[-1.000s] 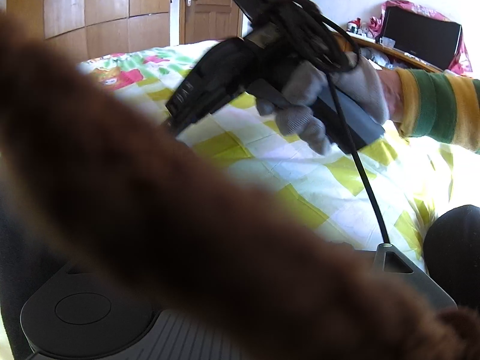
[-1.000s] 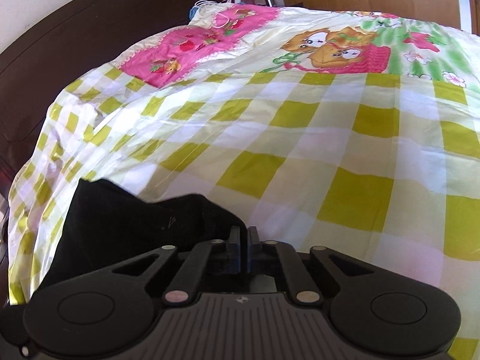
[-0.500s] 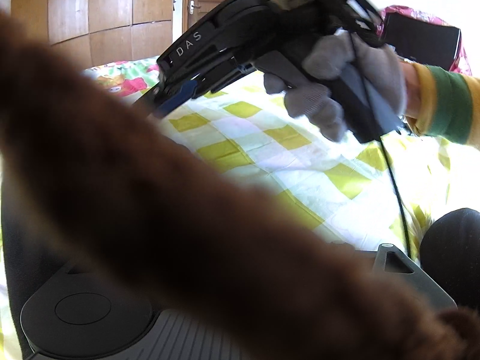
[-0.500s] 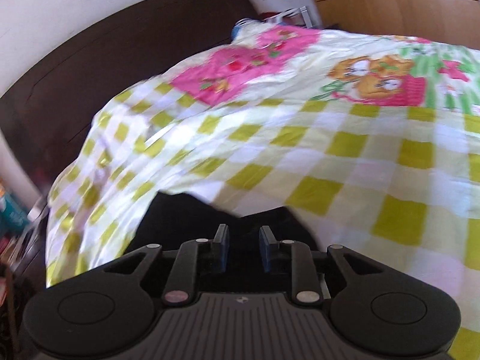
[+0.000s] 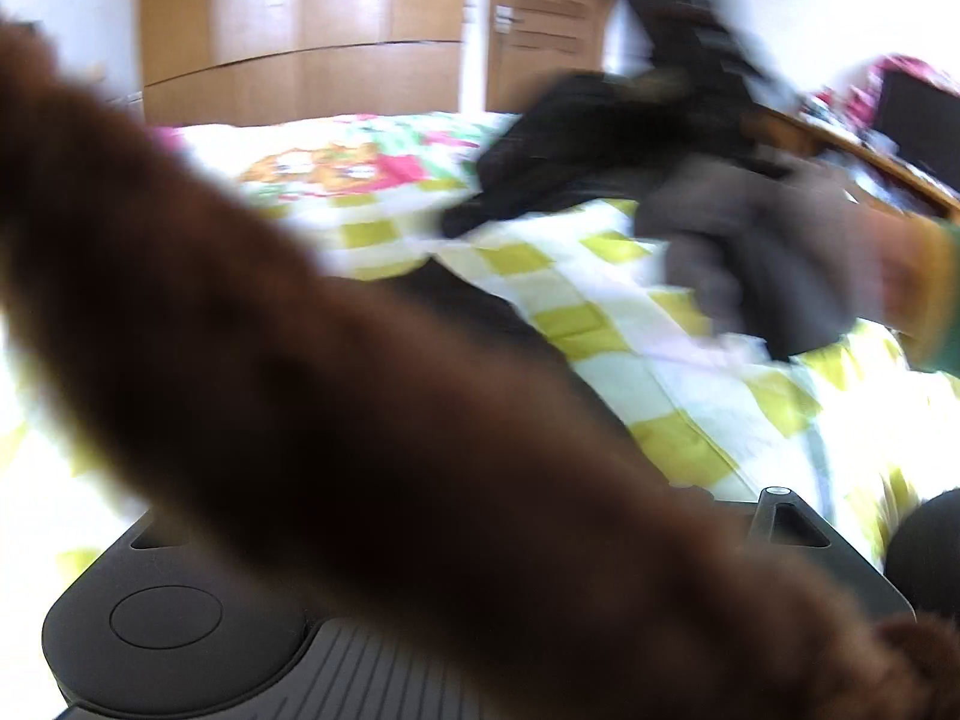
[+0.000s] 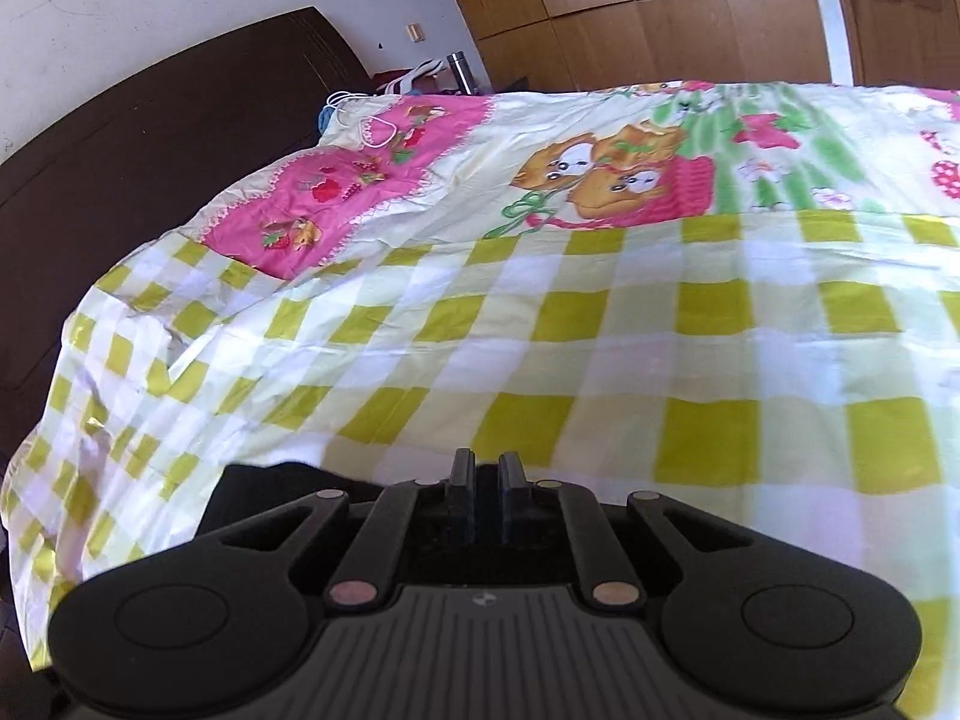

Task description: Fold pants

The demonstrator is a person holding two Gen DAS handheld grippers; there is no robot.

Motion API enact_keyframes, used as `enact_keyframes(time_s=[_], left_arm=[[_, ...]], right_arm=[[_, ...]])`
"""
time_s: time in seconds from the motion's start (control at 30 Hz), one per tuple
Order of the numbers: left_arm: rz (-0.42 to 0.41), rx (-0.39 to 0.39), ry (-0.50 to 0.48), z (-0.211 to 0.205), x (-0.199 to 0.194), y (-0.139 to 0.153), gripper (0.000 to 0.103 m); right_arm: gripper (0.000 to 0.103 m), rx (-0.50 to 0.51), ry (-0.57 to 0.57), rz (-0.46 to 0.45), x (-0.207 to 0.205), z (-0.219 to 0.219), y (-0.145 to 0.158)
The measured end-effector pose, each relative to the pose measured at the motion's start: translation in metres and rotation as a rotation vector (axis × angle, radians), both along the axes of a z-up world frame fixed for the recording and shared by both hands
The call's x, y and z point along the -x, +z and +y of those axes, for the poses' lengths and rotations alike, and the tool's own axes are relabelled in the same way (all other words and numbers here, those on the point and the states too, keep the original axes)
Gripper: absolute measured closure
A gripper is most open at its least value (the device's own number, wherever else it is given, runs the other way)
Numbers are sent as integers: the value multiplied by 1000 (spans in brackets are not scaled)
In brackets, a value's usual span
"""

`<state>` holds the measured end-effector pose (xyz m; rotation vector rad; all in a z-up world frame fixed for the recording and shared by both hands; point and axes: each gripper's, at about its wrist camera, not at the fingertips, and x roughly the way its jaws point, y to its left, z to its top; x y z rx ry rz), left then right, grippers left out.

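Observation:
A thick band of brown fleecy pants lining [image 5: 360, 420] lies blurred across the left wrist view and hides my left gripper's fingers; only its base [image 5: 180, 630] shows. Black pants fabric [image 5: 480, 312] lies on the bed behind it. A grey-gloved hand [image 5: 750, 240] holds my right gripper at the upper right, blurred, with dark cloth [image 5: 540, 144] hanging at its front. In the right wrist view my right gripper [image 6: 486, 468] has its fingers pressed nearly together over the sheet, dark between them. Black pants cloth [image 6: 270, 492] bunches just below and left of them.
A yellow-checked bedsheet [image 6: 600, 330] with pink and green cartoon panels covers the bed. A dark headboard [image 6: 150, 150] stands at the left, wooden wardrobes [image 6: 660, 0] and a door [image 5: 540, 30] behind. A cluttered shelf [image 5: 870, 150] runs along the right.
My right gripper opened half a second ago and has closed again, tilting to look flatter across the bed. In the left wrist view it has swung right and is now blurred.

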<state>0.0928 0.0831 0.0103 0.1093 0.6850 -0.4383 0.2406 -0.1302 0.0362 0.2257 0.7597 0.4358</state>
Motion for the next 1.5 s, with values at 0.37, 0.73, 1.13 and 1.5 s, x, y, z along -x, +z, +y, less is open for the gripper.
enact_keyframes(time_s=[0.37,0.73,1.13,1.5], left_arm=[[5,-88,270,-7,39,16,4],[95,-81,374,-13,70,14,3],[69,-171,394,-27,88,19,2],[53,-219,411,-33,93,18,2]], right_arm=[[71,-63,-36,124,167,-7,-22],[67,-68,-75,100,227,0,-23],[62,-74,-84,85,244,-5,-23],[62,-83,-78,98,244,-9,-30]])
